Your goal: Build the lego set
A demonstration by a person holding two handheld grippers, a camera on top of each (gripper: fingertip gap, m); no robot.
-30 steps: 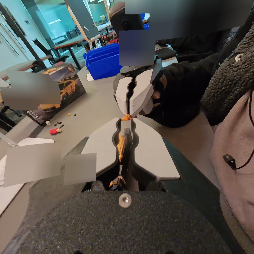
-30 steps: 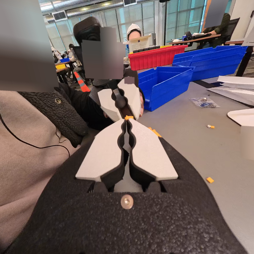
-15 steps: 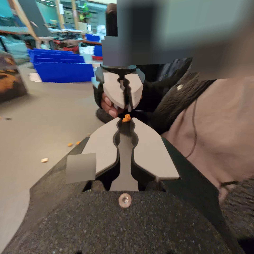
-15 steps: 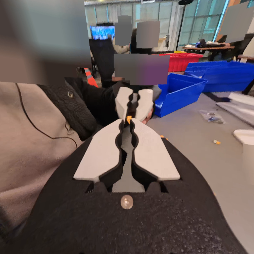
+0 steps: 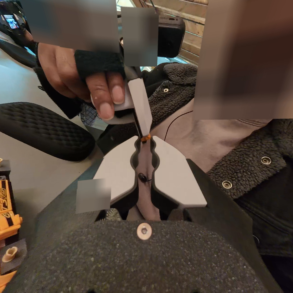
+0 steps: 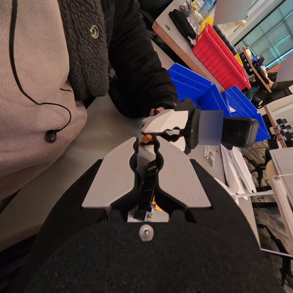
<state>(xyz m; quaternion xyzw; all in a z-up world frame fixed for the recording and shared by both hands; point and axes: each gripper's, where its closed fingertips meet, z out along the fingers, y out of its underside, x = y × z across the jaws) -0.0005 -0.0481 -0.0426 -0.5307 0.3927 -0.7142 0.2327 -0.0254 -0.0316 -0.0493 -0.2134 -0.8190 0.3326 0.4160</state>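
A small orange piece sits between my left gripper's fingertips, and both pads press on it. A dark bit hangs just under it. My right gripper's finger comes down edge-on from above, with its tip at the piece. In the right wrist view, my right gripper is open. Its tips stand on either side of the orange piece, with a gap on the left side. The left gripper's upper finger lies across from the right, on top of the piece. Both grippers are close to the person's chest.
A black and orange brick model lies on the grey table under my right gripper, and also shows at the left edge of the left wrist view. Blue bins, a red bin, a bag of small parts and white sheets lie to the right. A black chair pad is at the left. My left and right fingertips are right by each other.
My right gripper was shut on the orange piece and has opened off it. My left gripper keeps its hold on the piece. Both grippers have turned and swung in toward the person.
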